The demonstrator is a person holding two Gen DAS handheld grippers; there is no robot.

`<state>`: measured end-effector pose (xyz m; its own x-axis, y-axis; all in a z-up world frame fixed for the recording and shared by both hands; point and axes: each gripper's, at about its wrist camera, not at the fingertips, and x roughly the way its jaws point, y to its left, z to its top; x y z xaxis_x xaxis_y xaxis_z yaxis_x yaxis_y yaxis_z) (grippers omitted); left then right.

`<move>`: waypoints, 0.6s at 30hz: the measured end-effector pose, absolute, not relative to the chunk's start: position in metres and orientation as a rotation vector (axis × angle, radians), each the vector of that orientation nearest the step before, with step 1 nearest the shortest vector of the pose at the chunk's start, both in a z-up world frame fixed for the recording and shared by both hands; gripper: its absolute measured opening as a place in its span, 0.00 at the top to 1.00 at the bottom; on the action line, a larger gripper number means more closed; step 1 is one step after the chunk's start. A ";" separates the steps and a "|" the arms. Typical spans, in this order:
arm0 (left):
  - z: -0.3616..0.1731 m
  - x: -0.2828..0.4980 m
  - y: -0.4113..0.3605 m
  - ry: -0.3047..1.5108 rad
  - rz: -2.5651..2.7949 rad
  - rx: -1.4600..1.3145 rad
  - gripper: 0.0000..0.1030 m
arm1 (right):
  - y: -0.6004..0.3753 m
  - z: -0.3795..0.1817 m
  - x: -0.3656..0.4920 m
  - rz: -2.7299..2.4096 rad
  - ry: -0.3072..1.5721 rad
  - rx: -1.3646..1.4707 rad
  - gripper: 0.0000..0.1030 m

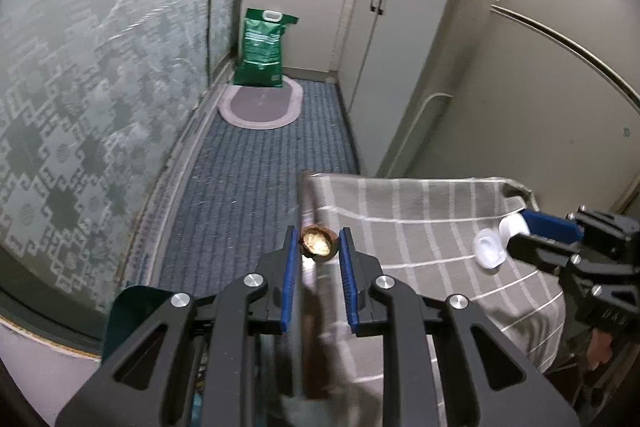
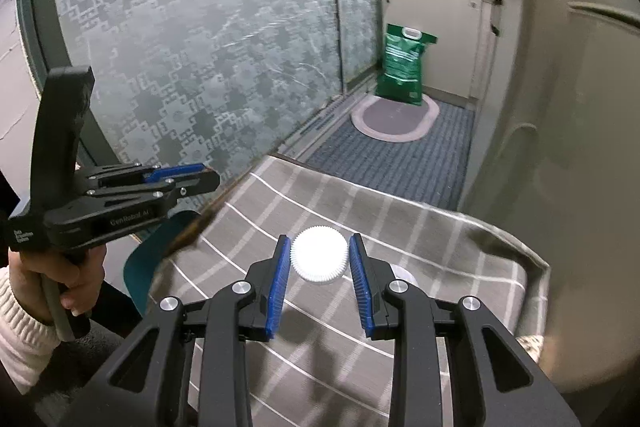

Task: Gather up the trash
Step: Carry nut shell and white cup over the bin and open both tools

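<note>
Meanwhile, the left gripper (image 1: 319, 242) clamps a walnut shell half (image 1: 318, 246); the right gripper (image 2: 319, 255) grips a ridged white bottle cap (image 2: 319, 253) above the checked tablecloth (image 2: 280, 203).

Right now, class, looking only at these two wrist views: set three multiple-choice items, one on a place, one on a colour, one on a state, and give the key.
1. Where does the green bag stand?
A. on the counter
B. on the floor by the oval mat
C. on the checked cloth

2. What colour is the cap between the right gripper jaws?
A. white
B. red
C. black

3. How do the left gripper jaws stand?
A. wide open, empty
B. closed around a brown shell
C. gripping the pan

Key:
1 B, the bag sits at the far end of the floor, at the mat's edge.
2 A, the ribbed cap shows plain white.
3 B, the shell sits pinched between the blue pads.
</note>
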<state>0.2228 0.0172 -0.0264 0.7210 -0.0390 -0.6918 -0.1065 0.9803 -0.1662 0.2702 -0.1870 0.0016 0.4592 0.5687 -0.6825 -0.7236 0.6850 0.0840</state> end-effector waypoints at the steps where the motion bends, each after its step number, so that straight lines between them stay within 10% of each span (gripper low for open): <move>1: -0.028 0.221 0.021 0.771 0.042 -0.198 0.79 | -0.182 0.003 0.269 0.811 0.743 -0.236 0.71; 18: -0.074 0.176 0.066 0.922 0.102 -0.051 0.79 | -0.102 0.018 0.247 0.916 0.712 -0.277 0.71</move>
<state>0.1758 0.0662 -0.0744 0.5997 0.0655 -0.7975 -0.1096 0.9940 -0.0008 0.2474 -0.1023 0.0181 0.4035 0.6262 -0.6672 -0.8010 0.5942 0.0733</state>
